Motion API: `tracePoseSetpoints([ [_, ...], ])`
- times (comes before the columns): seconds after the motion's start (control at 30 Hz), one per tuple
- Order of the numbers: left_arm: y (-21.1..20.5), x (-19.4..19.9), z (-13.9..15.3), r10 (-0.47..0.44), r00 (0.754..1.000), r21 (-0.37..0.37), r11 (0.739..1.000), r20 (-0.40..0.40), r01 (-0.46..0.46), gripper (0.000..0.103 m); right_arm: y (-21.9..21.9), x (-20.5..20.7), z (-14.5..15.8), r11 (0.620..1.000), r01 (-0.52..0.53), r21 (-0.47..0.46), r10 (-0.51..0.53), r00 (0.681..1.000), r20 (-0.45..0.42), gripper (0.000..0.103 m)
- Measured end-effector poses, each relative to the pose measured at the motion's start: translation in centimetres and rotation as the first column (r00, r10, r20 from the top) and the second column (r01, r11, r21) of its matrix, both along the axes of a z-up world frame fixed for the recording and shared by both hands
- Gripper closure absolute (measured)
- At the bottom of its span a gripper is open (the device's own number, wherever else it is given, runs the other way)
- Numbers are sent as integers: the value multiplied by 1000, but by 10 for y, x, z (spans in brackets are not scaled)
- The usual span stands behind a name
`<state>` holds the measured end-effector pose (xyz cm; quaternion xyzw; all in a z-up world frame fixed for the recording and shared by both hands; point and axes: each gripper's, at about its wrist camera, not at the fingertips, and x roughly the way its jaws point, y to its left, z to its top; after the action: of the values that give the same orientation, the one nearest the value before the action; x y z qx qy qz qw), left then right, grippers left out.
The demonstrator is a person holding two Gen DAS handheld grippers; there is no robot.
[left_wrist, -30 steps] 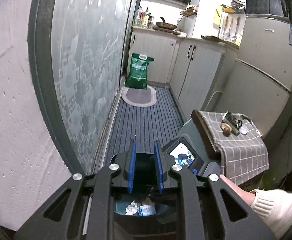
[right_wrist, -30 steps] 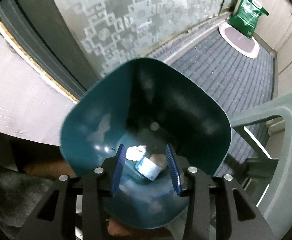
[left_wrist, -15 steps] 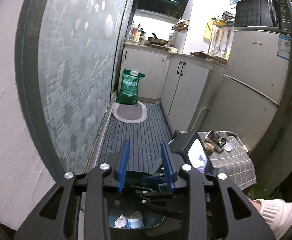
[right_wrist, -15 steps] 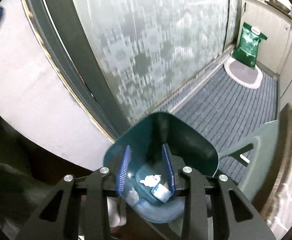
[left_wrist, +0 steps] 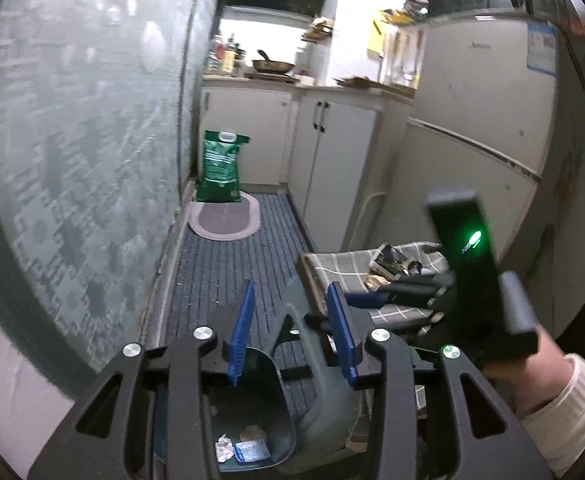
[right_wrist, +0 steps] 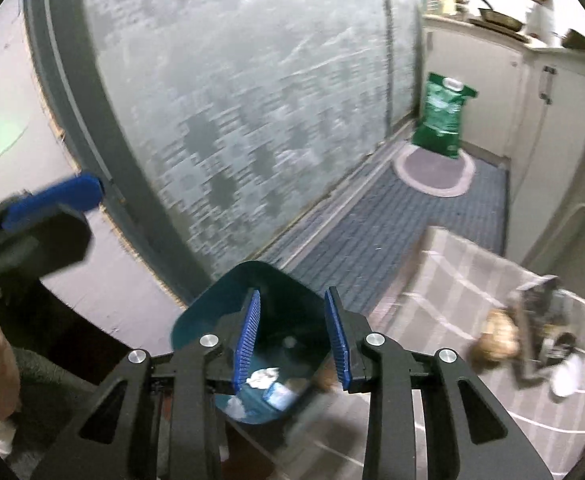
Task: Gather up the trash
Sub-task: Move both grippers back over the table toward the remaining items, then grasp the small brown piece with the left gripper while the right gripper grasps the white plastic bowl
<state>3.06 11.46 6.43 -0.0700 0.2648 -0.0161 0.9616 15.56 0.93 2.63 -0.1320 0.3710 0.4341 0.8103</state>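
Grippers have risen above your teal bin [right_wrist: 248,320]: left gripper [left_wrist: 290,330] opening on nothing, right gripper [right_wrist: 292,340] narrowly parted, empty.

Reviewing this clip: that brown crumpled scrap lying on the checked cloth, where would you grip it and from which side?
Grip the brown crumpled scrap across its bulging middle, coming down from above. It lies low on the checked cloth, and dark litter sits close on its right, so a sideways approach looks crowded. The right gripper, open and empty, is nearer. Blur hides finer shape.
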Motion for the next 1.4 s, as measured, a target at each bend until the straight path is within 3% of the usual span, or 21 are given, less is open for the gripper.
tracePoseSetpoints([
  [0.27,-33,40,-21,-115,991,81,989,-67,120,59,-62,29,12,995,98,20,-98,995,21,69],
  [0.67,-78,100,-60,-284,943,154,938,-173,311,59,-124,59,2,984,180,-14,-180,984,-4,69],
  [1.03,-97,138,-96,-324,907,163,913,-269,374,63,-160,76,-14,980,188,-62,-190,982,-18,68],
  [1.4,-108,153,-108,-355,888,184,890,-294,417,69,-178,85,-29,975,183,-124,-186,983,-9,62],
])
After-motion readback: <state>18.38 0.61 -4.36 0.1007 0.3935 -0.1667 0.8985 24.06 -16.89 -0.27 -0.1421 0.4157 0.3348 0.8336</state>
